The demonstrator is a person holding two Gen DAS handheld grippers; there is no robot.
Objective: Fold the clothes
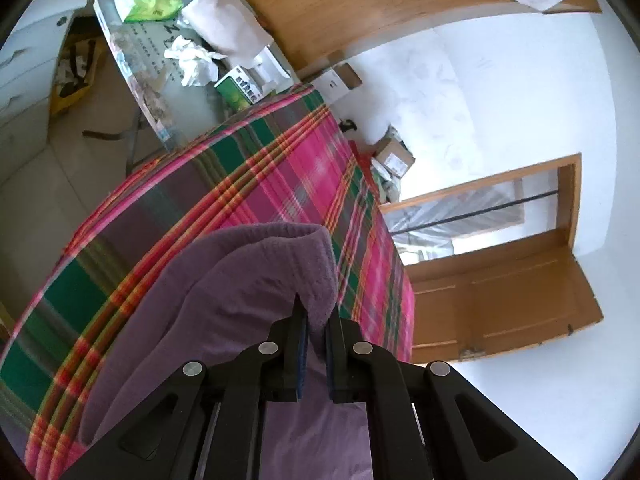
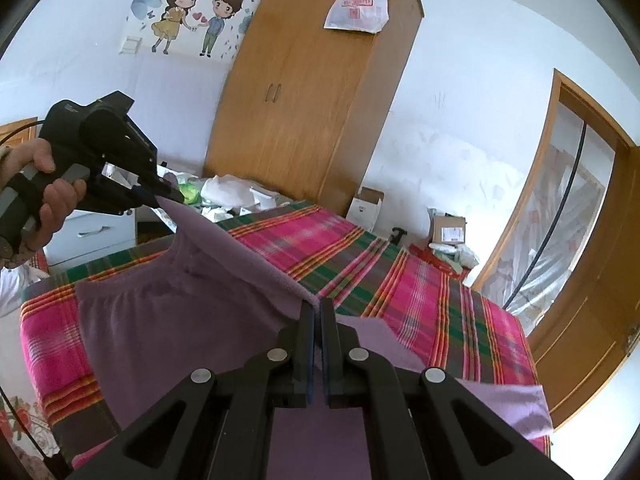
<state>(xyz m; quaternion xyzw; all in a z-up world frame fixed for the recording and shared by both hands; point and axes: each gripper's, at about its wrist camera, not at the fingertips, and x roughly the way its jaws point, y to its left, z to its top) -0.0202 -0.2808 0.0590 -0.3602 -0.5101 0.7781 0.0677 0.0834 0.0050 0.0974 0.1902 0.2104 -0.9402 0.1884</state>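
Both grippers were clamped on one purple fleece garment (image 2: 168, 320), lifting its edge above the plaid bedsheet (image 2: 440, 300). The left gripper (image 1: 316, 312) pinched a thick hem (rolled over), the right gripper (image 2: 317, 308) a corner.

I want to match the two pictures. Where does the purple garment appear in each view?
Left wrist view: the purple garment fills the lower centre, its folded edge pinched in the left gripper.
Right wrist view: it spreads across the lower left and centre, stretched between the left gripper and the right gripper.
Shared landmark: the plaid bed cover lies under it.
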